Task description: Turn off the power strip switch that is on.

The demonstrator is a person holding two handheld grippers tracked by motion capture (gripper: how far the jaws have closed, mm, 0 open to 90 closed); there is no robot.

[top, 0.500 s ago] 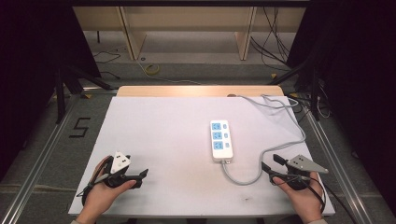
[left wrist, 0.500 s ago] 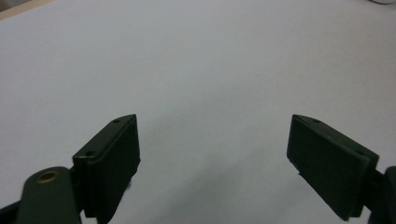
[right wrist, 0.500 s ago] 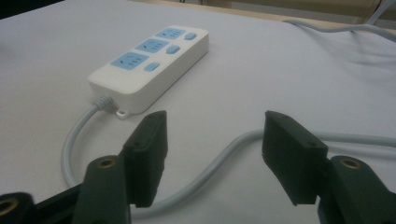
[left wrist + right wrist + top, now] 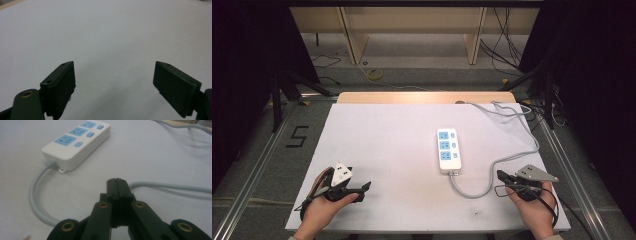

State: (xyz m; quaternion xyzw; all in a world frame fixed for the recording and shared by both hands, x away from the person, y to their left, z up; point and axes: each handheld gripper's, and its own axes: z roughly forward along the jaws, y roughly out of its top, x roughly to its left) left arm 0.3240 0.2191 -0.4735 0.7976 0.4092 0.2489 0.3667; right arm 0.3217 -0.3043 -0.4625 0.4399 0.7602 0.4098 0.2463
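A white power strip (image 4: 448, 150) with blue sockets lies flat on the white table (image 4: 382, 145), right of centre. Its grey cable (image 4: 492, 170) loops from the near end toward the right and runs off the far right corner. My right gripper (image 4: 500, 176) rests at the front right, held by a hand, with its tip just right of the cable loop. In the right gripper view its jaws (image 4: 116, 180) are shut with nothing between them; the power strip (image 4: 75, 138) and cable (image 4: 37, 195) lie ahead. My left gripper (image 4: 362, 189) sits at the front left, and in its own view the gripper (image 4: 115, 63) stands open over bare table.
A wooden board (image 4: 422, 97) runs along the table's far edge. Beyond it stand wooden shelf legs (image 4: 354, 40) and loose floor cables (image 4: 507, 45). Metal rails (image 4: 257, 165) flank both sides of the table, with a "5" marking (image 4: 297, 136) on the floor at the left.
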